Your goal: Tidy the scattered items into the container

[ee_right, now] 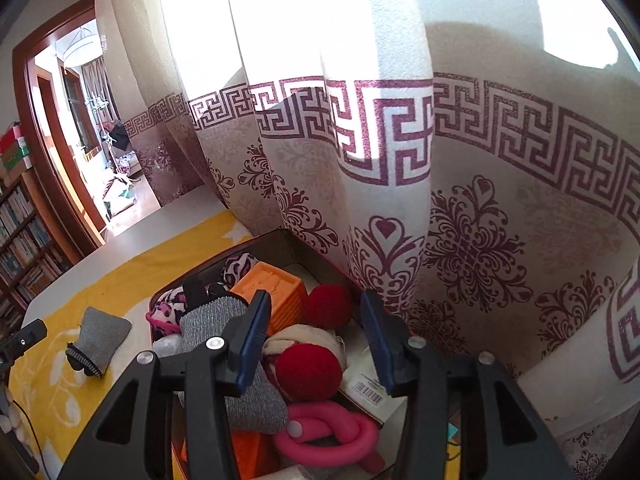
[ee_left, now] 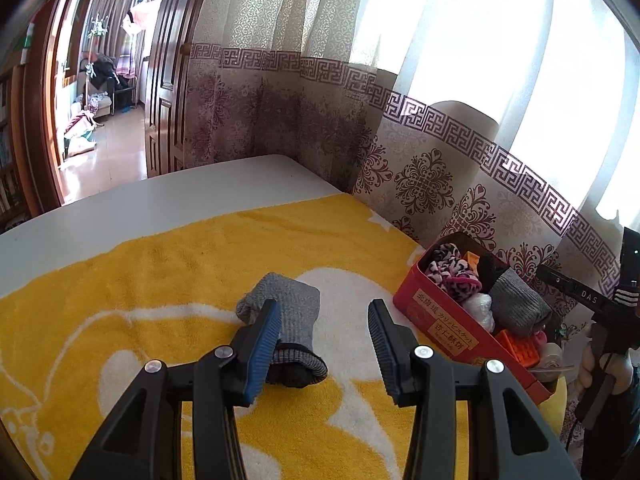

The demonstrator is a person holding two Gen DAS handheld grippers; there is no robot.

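A grey sock (ee_left: 294, 308) lies on the yellow towel (ee_left: 160, 272). My left gripper (ee_left: 324, 306) hovers over it, open; its left finger (ee_left: 262, 344) covers the sock's near edge and nothing is pinched. At the right stands the red tin (ee_left: 436, 322), filled with soft items. My right gripper (ee_right: 314, 298) hangs open over the tin (ee_right: 280, 240). A second grey sock (ee_right: 208, 318) rests in the tin against the left finger (ee_right: 252, 340), free of the pads. Below are two red balls (ee_right: 308, 372), an orange block (ee_right: 276, 284) and a pink ring (ee_right: 328, 428).
A patterned curtain (ee_right: 460, 220) hangs right behind the tin and along the table's far edge. Bare white tabletop (ee_left: 160, 196) extends beyond the towel. A doorway (ee_left: 100, 128) and a bookshelf (ee_right: 24, 232) are on the left.
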